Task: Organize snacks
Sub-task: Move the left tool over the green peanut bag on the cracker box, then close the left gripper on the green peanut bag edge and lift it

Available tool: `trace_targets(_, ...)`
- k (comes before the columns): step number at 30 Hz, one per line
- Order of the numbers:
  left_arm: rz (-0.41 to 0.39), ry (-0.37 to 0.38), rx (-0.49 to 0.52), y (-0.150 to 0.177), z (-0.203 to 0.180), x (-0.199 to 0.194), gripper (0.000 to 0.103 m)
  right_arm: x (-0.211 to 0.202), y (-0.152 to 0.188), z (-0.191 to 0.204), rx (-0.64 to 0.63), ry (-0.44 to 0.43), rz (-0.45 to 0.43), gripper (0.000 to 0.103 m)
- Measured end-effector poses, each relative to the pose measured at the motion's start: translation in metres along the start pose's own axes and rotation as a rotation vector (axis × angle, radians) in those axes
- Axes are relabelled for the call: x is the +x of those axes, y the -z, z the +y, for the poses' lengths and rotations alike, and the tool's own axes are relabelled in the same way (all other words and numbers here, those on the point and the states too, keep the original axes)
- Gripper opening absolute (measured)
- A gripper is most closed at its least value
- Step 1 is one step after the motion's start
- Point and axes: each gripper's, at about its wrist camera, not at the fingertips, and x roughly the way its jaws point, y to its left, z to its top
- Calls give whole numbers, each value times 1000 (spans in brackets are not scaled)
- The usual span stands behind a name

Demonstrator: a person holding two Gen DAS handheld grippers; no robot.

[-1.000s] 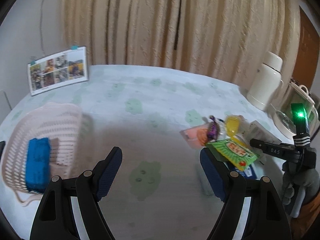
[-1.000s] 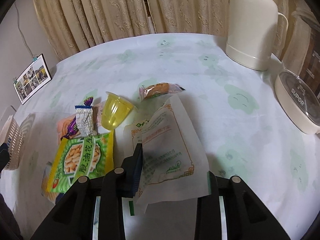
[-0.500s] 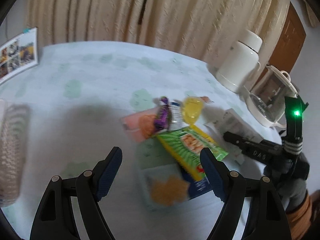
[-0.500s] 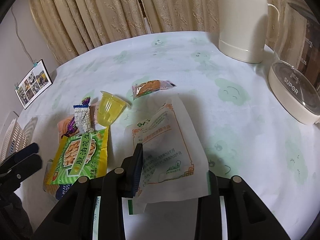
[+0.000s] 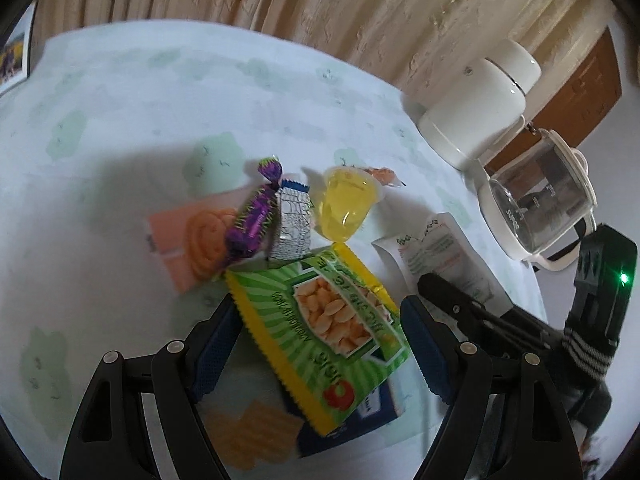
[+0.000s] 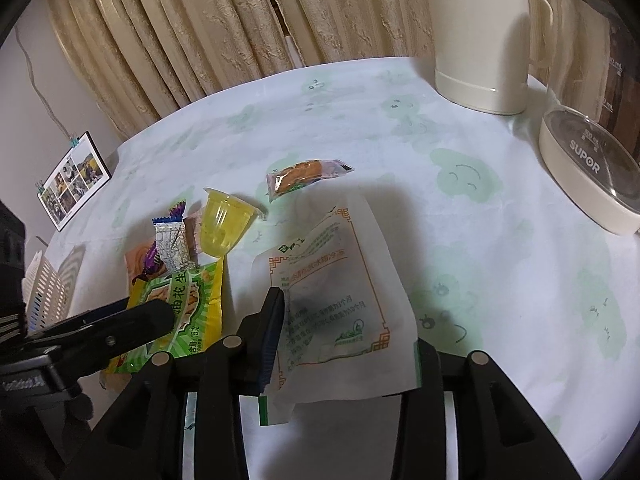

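Hovering with the left claw (image 5: 320, 336) wide, straddling the green peanut packet (image 5: 324, 328) lying between its fingers on the surface (image 5: 120, 120). Reaching step, seemingly: next needing lowering and closing. Further right, gaping right claw (image 6: 348, 336) flanking the white pouch (image 6: 340, 292), not yet pinching.

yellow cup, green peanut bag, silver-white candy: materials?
Yellow cup: translucent plastic, glossy; light passes through it. Green peanut bag: printed plastic film, likely glossy, with crimped yellow edges and creases. Silver-white candy: wrapper looks like metallised film, its crinkled surface reflective; not certain.
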Motion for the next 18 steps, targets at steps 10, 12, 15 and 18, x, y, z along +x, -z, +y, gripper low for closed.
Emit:
trace_targets(10, -12, -45, 23, -3, -7, 7, 66, -1, 0, -2, 21, 8, -2, 37)
trace_targets(12, -15, -50, 20, -3, -5, 7, 49, -1, 0, -2, 18, 10, -2, 38)
trace_targets(15, -29, -38, 1, -3, -1, 4, 36, -1, 0, -2, 20, 8, -2, 38)
trace_targets(18, -56, -37, 13, -2, -3, -4, 29, -2, 0, -2, 21, 6, -3, 38)
